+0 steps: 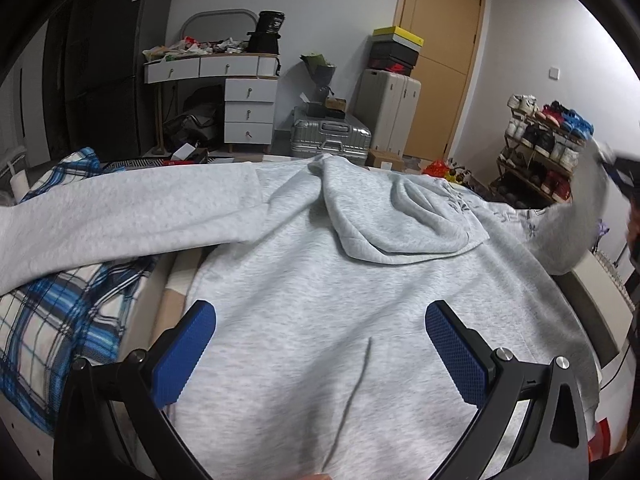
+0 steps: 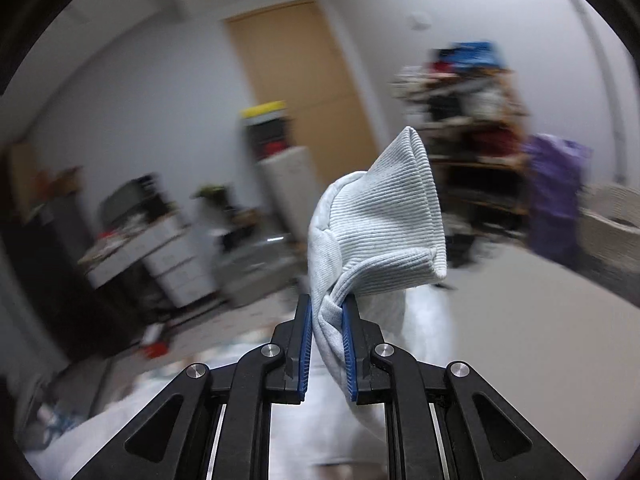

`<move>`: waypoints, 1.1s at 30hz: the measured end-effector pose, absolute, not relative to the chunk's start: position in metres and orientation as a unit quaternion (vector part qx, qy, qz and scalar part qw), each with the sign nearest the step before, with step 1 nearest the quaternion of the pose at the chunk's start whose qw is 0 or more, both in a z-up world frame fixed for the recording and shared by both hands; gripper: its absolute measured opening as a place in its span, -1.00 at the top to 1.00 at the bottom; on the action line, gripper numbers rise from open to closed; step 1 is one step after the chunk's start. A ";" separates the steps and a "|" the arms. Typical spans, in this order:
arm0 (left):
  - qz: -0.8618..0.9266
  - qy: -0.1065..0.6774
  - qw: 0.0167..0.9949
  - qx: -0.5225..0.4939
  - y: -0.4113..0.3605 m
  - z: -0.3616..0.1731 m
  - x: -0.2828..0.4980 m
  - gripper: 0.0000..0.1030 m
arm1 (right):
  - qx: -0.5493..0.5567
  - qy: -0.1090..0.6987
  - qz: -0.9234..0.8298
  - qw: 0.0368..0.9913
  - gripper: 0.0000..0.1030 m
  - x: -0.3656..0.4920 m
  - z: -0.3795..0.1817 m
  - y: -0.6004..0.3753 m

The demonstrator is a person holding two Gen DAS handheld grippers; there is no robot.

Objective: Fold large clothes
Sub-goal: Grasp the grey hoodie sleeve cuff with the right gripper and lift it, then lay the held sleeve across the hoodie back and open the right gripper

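The grey hoodie (image 1: 320, 280) lies spread flat on the bed (image 1: 160, 288); the left gripper (image 1: 320, 320) hangs above it, jaws wide apart; the right gripper (image 2: 327, 312) pinches its sleeve cuff (image 2: 384, 220), lifted up.

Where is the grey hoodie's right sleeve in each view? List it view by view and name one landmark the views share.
Left wrist view: the right sleeve rises off the hoodie at the far right edge, lifted and blurred.
Right wrist view: the sleeve's ribbed cuff stands at centre, pinched in the right tool.
Shared landmark: the wooden door, with the yellow-lidded box stack in front.
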State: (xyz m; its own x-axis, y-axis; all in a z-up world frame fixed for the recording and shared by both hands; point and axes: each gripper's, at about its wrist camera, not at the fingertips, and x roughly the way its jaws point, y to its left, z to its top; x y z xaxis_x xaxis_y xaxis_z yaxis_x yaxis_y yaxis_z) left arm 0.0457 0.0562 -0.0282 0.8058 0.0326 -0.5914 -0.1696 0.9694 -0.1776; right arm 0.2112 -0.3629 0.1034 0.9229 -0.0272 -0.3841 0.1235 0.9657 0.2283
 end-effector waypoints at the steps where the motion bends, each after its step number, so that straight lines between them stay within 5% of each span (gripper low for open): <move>1: 0.055 0.305 0.944 -0.115 0.059 -0.028 0.043 -0.99 | 0.117 0.202 0.013 0.972 0.73 0.224 0.102 -0.321; 5: 0.070 0.297 0.943 -0.131 0.072 -0.027 0.030 -0.99 | 0.094 0.269 0.231 0.930 0.57 0.257 0.066 -0.179; 7: 0.079 0.295 0.942 -0.138 0.079 -0.027 0.024 -0.99 | 0.057 0.319 0.323 0.889 -0.01 0.263 0.036 -0.117; 9: 0.088 0.294 0.941 -0.142 0.085 -0.026 0.019 -0.99 | 0.021 0.313 0.294 0.903 -0.17 0.256 0.015 -0.097; 17: 0.086 0.297 0.934 -0.177 0.105 -0.028 0.031 -0.98 | 0.009 0.400 0.123 0.908 -0.23 0.248 -0.054 -0.163; 27: 0.053 0.300 0.935 -0.179 0.100 -0.018 0.062 -0.98 | 0.105 0.398 0.051 0.910 -0.32 0.176 -0.034 -0.279; 33: 0.029 0.307 0.934 -0.182 0.101 -0.014 0.081 -0.68 | 0.135 0.379 0.049 0.914 -0.42 0.145 -0.024 -0.298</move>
State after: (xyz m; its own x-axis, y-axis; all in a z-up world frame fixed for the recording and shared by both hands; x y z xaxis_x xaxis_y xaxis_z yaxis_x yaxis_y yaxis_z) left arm 0.0809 0.1005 -0.0136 0.8096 -0.0576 -0.5841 -0.1657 0.9322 -0.3216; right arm 0.1446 -0.2975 -0.0238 0.7081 0.1913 -0.6797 0.0135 0.9588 0.2839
